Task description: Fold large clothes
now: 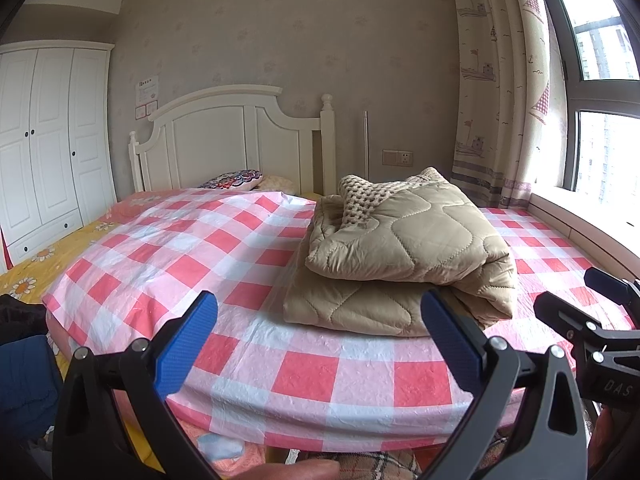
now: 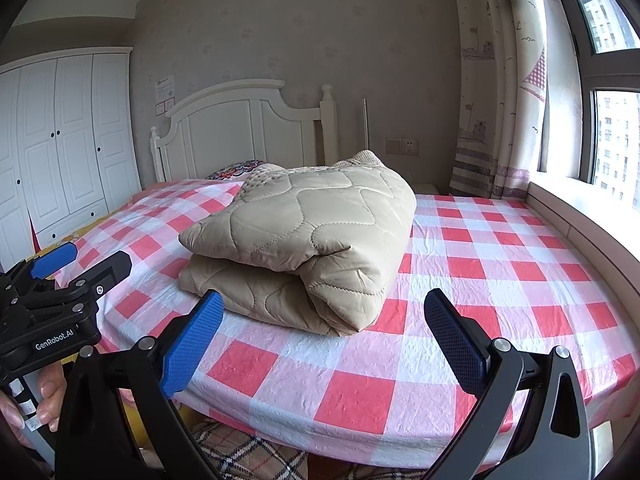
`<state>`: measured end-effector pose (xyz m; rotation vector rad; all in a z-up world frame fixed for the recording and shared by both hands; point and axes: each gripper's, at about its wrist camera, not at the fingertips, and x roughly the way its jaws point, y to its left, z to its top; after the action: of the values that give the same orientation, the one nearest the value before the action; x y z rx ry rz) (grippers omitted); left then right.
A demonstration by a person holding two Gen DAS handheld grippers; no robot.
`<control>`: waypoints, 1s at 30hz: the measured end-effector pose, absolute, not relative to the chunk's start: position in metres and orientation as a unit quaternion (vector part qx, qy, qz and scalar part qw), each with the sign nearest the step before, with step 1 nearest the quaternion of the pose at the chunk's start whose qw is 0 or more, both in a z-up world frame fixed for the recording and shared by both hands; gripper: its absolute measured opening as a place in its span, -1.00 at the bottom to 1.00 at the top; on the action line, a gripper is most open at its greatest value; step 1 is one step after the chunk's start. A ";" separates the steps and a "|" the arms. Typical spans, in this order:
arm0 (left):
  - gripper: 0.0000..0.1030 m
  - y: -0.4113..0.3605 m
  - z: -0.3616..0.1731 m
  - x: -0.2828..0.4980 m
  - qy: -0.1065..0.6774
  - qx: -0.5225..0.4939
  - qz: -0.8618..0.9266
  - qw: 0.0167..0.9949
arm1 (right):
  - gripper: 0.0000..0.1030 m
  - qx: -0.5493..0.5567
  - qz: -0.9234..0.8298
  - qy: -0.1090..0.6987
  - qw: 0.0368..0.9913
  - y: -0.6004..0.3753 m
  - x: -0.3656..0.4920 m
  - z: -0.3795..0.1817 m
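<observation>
Folded jacket (image 2: 304, 240) lies at twelve o'clock of the spread, empty right tongs (image 2: 324, 332), nearer than the spread left tongs (image 1: 320, 332)

Folded jacket (image 2: 304, 232) on checkered bed (image 2: 500, 264)

Daylight came through a large window (image 1: 604, 92) at the right of the frame, beside a patterned curtain (image 1: 496, 80) printed with sailboats. A white headboard (image 1: 236, 136) stood against a grey-beige papered wall (image 1: 300, 28) at centre, with a wall socket (image 1: 397, 157) to its right. A white three-door wardrobe (image 1: 48, 140) filled the left edge.
</observation>
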<state>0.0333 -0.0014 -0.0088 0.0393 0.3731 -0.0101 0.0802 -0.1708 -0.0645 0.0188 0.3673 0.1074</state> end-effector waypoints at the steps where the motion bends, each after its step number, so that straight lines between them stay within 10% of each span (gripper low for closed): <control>1: 0.96 -0.001 -0.009 0.034 0.185 0.020 -0.005 0.983 | 0.91 0.009 0.053 0.182 0.982 -0.171 0.080 -0.064; 30: 0.96 0.000 -0.016 0.033 0.158 0.029 -0.033 0.986 | 0.91 0.026 0.055 0.206 0.977 -0.169 0.091 -0.075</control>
<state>0.0326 -0.0003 -0.0163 0.0587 0.3182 -0.0653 0.0912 -0.1694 -0.0755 0.0522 0.4143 0.1116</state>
